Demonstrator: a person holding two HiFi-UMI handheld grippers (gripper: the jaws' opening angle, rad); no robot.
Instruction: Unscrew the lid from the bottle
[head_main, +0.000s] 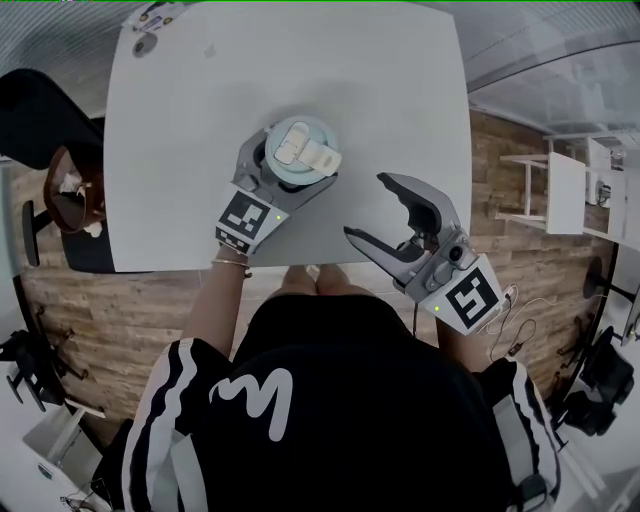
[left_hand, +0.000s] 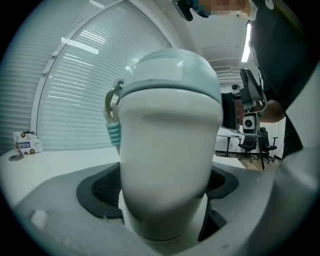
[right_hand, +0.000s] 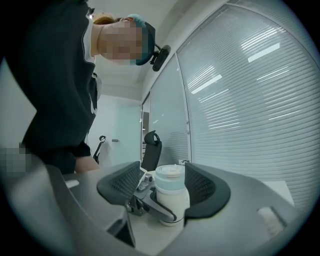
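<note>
While a small packet (left_hand: 26, 142) is being left alone at the far left corner of the worktop (head_main: 390, 90), the left gripper (head_main: 296, 160) is being held low around the white bottle (left_hand: 167, 170), which is standing upright near the middle of the worktop. Its jaws are being kept at their widest, one on each side of the body, and the pads do not appear to be pressing on it yet. The pale blue lid (head_main: 303, 148) is being carried on the bottle, so no unscrewing is judged to be done.

Further right, the right gripper (head_main: 368, 206) is being held near the front edge, well apart from the bottle, with its jaws being kept partly open and nothing between them.

If the lid is being turned before the body is being clamped firmly, the whole bottle is likely to be spun or tipped rather than opened. The smooth, rounded body may be lost from a loose hold, and the ribbed strap (left_hand: 115, 131) beside the lid may be caught by a jaw.
</note>
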